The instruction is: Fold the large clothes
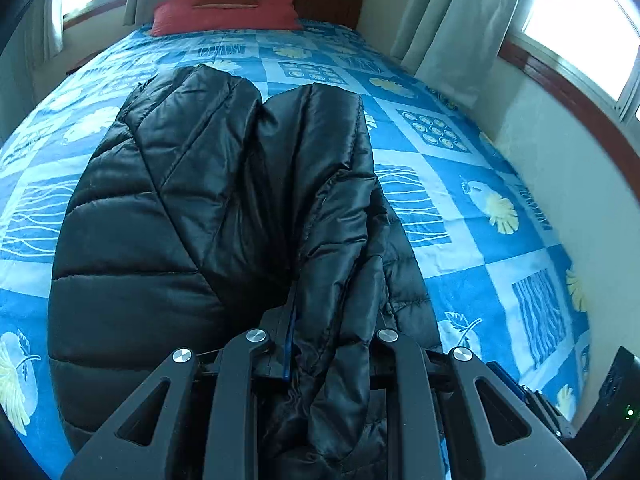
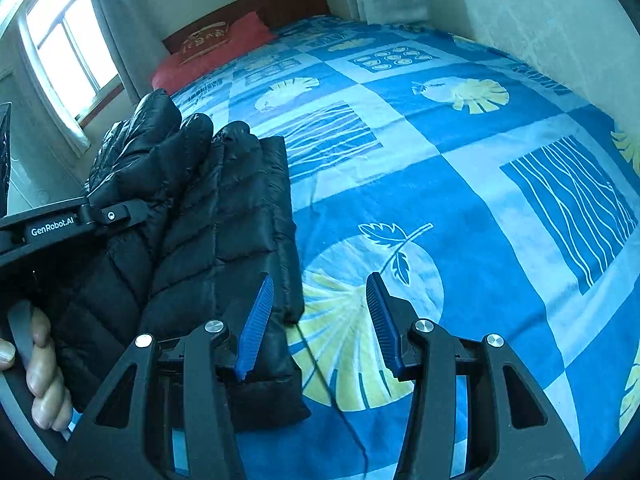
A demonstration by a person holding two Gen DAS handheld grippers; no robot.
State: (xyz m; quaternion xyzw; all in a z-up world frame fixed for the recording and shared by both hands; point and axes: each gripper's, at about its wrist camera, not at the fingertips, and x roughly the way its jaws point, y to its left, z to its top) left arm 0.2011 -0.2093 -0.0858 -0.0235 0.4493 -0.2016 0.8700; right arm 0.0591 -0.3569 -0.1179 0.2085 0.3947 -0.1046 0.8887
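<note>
Black puffer jacket half-folded on bed; left gripper clamped on it, right gripper free.

Bed, blue patterned cover: black puffer jacket lies lengthwise toward the headboard. Left gripper is clenched on a bunched fold. Right gripper stands released, jaws bare, jacket's near edge just to its left; the left hand is nearer.

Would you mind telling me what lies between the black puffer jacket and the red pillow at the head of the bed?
Only bare blue patterned bedspread lies between the jacket and the pillow, seen in the left wrist view.
</note>
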